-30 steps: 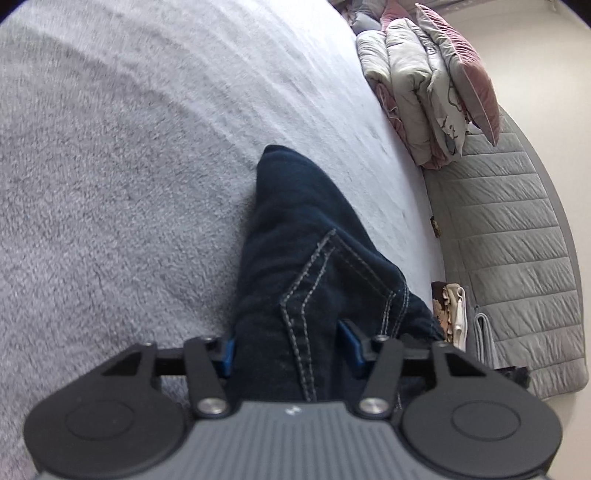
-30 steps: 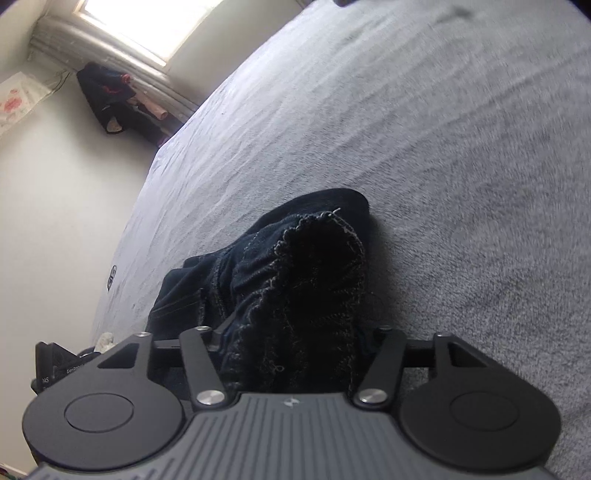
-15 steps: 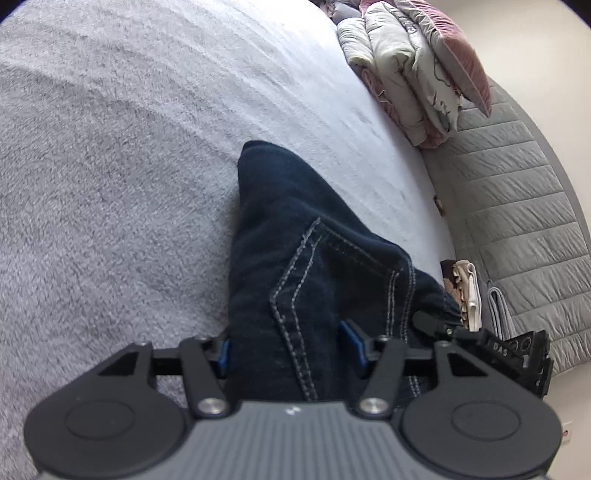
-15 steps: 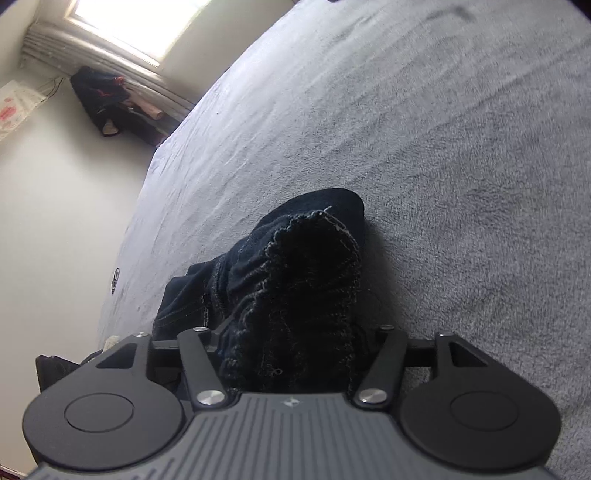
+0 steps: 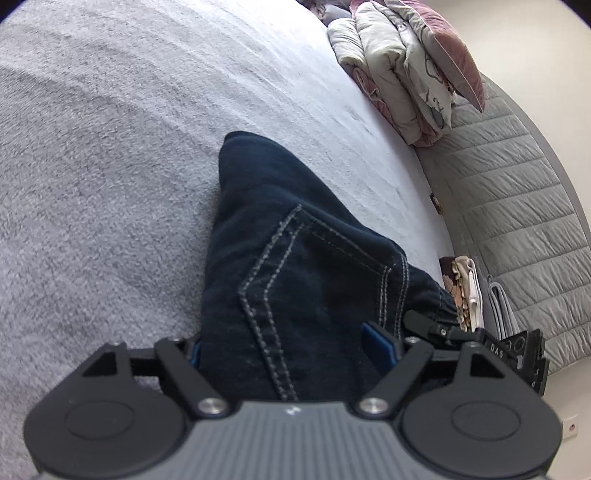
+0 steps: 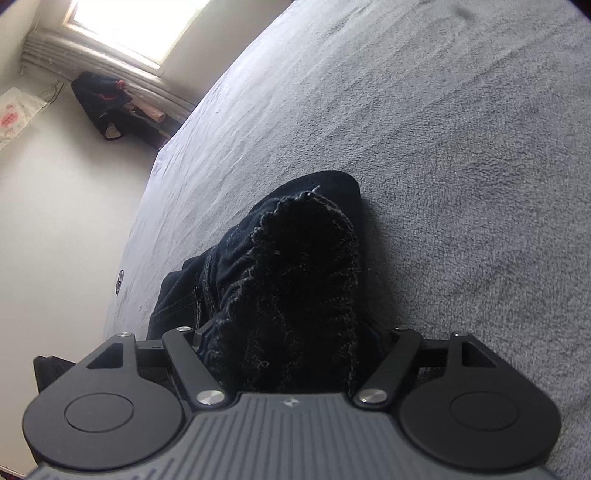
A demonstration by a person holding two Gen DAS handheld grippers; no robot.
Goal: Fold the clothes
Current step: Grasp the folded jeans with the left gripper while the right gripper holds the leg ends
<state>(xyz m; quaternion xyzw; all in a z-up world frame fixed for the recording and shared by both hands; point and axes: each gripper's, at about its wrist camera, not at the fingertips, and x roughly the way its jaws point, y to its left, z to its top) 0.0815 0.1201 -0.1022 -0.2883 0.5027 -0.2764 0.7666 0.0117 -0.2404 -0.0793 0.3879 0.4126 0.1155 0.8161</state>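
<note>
Dark blue jeans (image 5: 280, 258) with pale stitching lie bunched on a grey bedspread (image 5: 92, 166). My left gripper (image 5: 291, 347) is shut on the jeans at a stitched pocket seam; the denim fills the space between its blue pads. My right gripper (image 6: 291, 343) is shut on the jeans (image 6: 295, 266) at a frayed dark hem that drapes over its fingers and hides them. The right gripper's body (image 5: 491, 343) shows at the right edge of the left wrist view, close beside the left one.
Folded quilts and a pink pillow (image 5: 406, 62) are stacked at the head of the bed by a grey quilted headboard (image 5: 517, 192). Folded clothes (image 5: 465, 288) lie beyond the jeans. A window (image 6: 129, 22) and a dark garment (image 6: 107, 107) are past the bed's far edge.
Both grippers keep their hold on the jeans. The right gripper has come into the left wrist view at the right, so the two have moved closer together; the denim has shifted slightly.
</note>
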